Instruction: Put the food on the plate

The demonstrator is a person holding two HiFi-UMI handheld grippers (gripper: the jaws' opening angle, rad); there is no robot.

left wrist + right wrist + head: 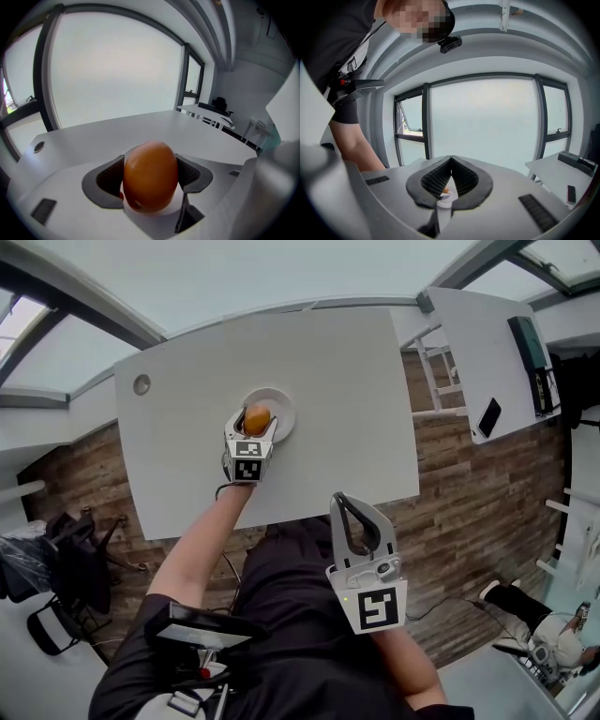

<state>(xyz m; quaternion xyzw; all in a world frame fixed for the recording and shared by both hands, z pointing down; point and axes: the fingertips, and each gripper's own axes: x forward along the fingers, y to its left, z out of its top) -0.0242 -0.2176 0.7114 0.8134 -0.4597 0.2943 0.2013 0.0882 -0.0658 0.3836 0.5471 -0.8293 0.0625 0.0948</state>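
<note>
At upper centre, the left gripper (256,422) clamps an orange fruit (151,176) just over the white plate (285,403), seemingly poised for release; the right gripper (344,502), jaws together and empty, idles lower right.

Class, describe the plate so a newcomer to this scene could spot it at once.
Find the large white table. Near its middle, under the left gripper, lies a small round white plate. An orange egg-shaped food is held over it by that gripper; the table's only other round mark is a small hole near a corner.
</note>
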